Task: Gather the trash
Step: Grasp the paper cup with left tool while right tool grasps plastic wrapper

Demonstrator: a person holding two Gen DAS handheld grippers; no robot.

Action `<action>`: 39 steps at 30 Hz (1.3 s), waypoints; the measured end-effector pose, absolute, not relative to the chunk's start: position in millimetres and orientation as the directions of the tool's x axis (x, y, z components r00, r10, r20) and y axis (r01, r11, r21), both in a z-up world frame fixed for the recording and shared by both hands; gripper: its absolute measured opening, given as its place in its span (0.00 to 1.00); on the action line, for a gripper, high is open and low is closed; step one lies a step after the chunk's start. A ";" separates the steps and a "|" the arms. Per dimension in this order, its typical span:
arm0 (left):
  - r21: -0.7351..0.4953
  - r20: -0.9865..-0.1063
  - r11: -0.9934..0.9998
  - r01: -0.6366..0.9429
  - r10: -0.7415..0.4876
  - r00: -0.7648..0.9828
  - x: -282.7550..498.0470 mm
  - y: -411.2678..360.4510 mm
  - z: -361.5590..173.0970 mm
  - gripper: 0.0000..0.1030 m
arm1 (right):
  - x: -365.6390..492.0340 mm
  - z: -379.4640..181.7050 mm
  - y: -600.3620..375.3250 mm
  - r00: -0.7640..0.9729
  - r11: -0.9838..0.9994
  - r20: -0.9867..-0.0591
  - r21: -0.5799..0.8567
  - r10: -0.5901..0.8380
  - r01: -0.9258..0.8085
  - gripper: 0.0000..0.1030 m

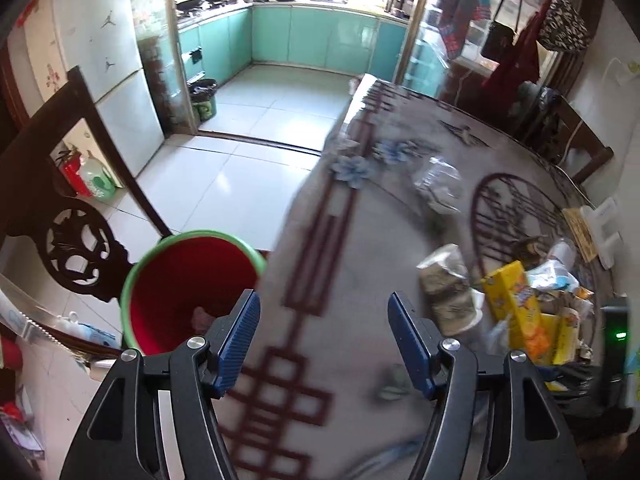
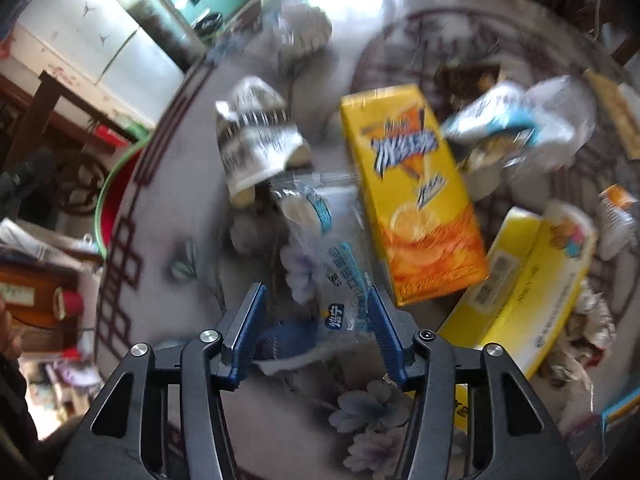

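Observation:
A clear plastic wrapper with blue print (image 2: 332,248) lies on the patterned table (image 1: 360,240) between the fingers of my right gripper (image 2: 317,290). Its edge is at the right pad and a gap stays on the left side, so the gripper is open. Around the wrapper lie a yellow-orange juice carton (image 2: 416,200), a crushed paper cup (image 2: 256,136), a flat yellow box (image 2: 516,280) and more wrappers. My left gripper (image 1: 322,298) is open and empty above the table's edge. The red bin with a green rim (image 1: 136,276) stands just left of it, below the table.
A dark carved wooden chair (image 1: 76,248) stands behind the bin, with a white fridge (image 1: 120,80) beyond. A clear bag (image 1: 438,184) lies mid-table. A black device with a green light (image 1: 616,332) is at the table's right edge. Tiled floor leads into the kitchen.

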State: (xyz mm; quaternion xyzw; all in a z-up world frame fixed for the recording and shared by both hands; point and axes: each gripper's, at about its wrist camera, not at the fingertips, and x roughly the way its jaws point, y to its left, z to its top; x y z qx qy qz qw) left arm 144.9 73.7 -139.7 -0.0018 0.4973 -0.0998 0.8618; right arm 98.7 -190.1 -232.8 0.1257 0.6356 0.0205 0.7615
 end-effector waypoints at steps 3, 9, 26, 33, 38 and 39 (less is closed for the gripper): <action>-0.119 -0.870 0.974 0.193 -0.195 0.452 141.6 49.0 -144.2 0.64 | 96.2 -245.2 -195.6 0.171 0.961 -0.959 0.248 0.226 0.121 0.42; -0.152 -0.891 0.971 0.185 -0.216 0.399 142.4 10.0 -160.4 0.64 | 98.9 -246.1 -200.8 0.185 0.961 -0.951 0.266 0.249 0.076 0.16; -0.187 -0.934 0.966 0.177 -0.231 0.274 188.7 -62.9 -232.4 0.64 | 61.6 -156.9 -220.1 0.453 0.977 -0.870 0.215 0.194 -0.006 0.09; -0.219 -0.936 0.965 0.145 -0.250 0.248 198.1 -67.2 -250.9 0.64 | 63.6 -166.4 -231.1 0.434 0.973 -0.878 0.231 0.202 0.015 0.09; -0.259 -0.928 0.958 0.125 -0.283 0.244 201.7 -65.1 -256.6 0.64 | 62.8 -168.1 -233.1 0.431 0.970 -0.879 0.240 0.203 0.033 0.09; -0.263 -0.926 0.957 0.125 -0.287 0.244 201.8 -65.1 -256.8 0.64 | 63.1 -168.6 -233.7 0.431 0.970 -0.879 0.242 0.203 0.037 0.10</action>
